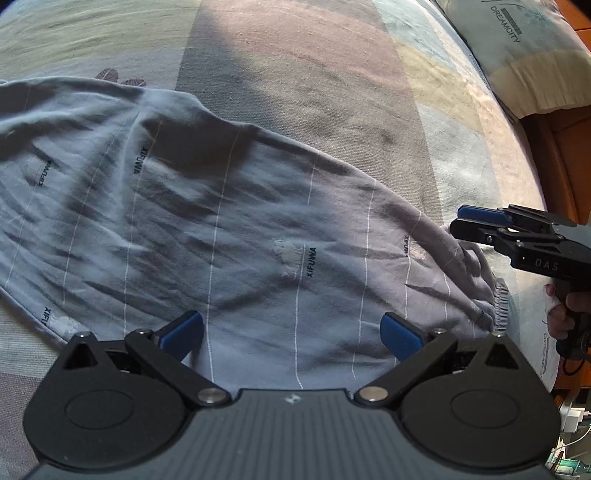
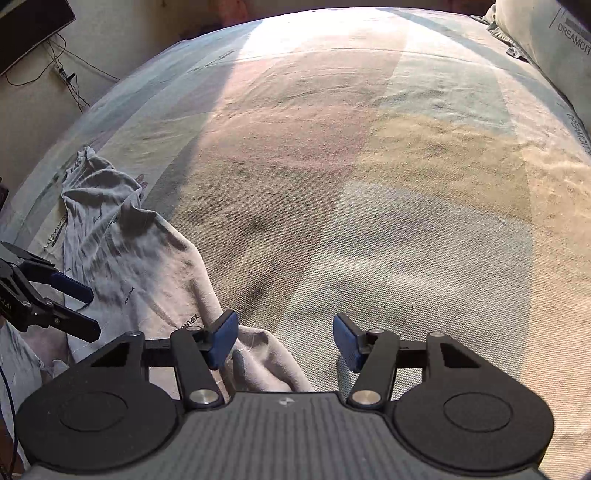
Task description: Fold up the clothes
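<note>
Grey pinstriped garment lying crumpled across the near side of the patchwork bedsheet, left gripper hovering over its near edge with jaws spread wide and gripping nothing, right gripper hanging likewise wide-open above the garment's elastic-waistband end, pillow sitting beyond.

A bed fills nearly everything, covered by a sheet of broad pale blocks in grey, dusty pink, tan and light blue. Sunlight falls across its far part, leaving a bright band, while the near part lies in softer shade. At the bed's far right corner rests a pillow printed with "DREAMCITY". Beyond the right edge of the bed stands orange-brown wooden furniture. Past the bed's far left corner a cream wall carries dangling cables and a dark screen.
</note>
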The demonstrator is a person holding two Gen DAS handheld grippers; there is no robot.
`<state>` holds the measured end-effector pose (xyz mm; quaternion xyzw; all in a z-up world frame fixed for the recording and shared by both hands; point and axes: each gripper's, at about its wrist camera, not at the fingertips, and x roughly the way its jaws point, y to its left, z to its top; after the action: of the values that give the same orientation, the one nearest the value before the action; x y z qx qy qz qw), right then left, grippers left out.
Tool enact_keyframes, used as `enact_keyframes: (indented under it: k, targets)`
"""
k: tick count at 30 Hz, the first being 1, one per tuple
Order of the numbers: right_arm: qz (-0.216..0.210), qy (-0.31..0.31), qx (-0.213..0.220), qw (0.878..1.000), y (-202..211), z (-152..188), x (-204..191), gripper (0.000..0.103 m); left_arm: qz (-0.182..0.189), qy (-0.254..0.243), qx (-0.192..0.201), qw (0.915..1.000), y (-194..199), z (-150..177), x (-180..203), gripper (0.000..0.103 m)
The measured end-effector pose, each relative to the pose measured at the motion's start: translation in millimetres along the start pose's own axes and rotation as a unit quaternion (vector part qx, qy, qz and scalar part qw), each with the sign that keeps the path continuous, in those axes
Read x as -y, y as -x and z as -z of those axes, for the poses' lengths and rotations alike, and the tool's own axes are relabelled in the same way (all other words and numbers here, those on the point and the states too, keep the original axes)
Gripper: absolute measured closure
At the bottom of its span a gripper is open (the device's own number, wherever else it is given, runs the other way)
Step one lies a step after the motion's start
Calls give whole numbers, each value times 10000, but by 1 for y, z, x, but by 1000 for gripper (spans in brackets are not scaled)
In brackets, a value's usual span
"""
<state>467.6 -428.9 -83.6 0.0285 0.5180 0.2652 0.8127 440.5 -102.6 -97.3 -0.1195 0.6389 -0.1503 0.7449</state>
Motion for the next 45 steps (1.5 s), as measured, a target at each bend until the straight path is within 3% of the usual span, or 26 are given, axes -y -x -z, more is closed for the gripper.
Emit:
enact_keyframes:
  k: [4, 6, 8, 10, 15, 21, 23, 27, 30, 35, 37, 38, 41, 45]
  targets:
    - [-332, 167, -272, 9989, -7, 0, 0, 55, 43, -155, 2, 9999, 0, 2, 0, 1]
    - [-465, 371, -482, 9971, -8, 2, -8, 78, 64, -169, -2, 9998, -1, 2, 0, 1]
    - [-326, 620, -612, 9957, -11, 7, -18, 95, 80, -135, -1, 9999, -1, -1, -1, 1]
    - [-230, 659, -552, 9960, -9, 8, -22, 101, 88, -100, 1, 9999, 0, 0, -1, 1]
    - [426, 66, 212, 9988, 25, 0, -8, 101, 122, -158, 65, 9998, 7, 1, 4, 1]
    - [1135, -309, 235, 9928, 24, 8, 2, 94, 187, -320, 177, 9992, 14, 0, 20, 1]
    - [1166, -392, 347, 9918, 30, 13, 5, 90, 166, -365, 207, 9990, 14, -1, 23, 1]
    - [1065, -790, 554, 9896, 53, 28, 14, 69, 118, -366, 192, 9991, 14, 2, 23, 1]
    - [963, -1018, 513, 9888, 62, 45, 23, 65, 126, -313, 131, 9993, 12, 6, 20, 1]
    - [537, -1005, 226, 9932, 51, 68, 22, 66, 139, -366, 39, 9992, 7, 14, 26, 1]
    - [564, -879, 59, 9945, 42, 71, 16, 79, 134, -397, -4, 9991, 6, 14, 29, 1]
    - [629, -823, 12, 9946, 40, 71, 14, 97, 120, -445, -5, 9989, 6, 14, 31, 1]
    - [1027, -911, 59, 9905, 45, 71, 17, 98, 56, -616, 7, 9981, 9, 13, 38, 1]
    - [1006, -1354, 201, 9855, 54, 73, 26, 91, -115, -866, 87, 9961, 12, 10, 42, 1]
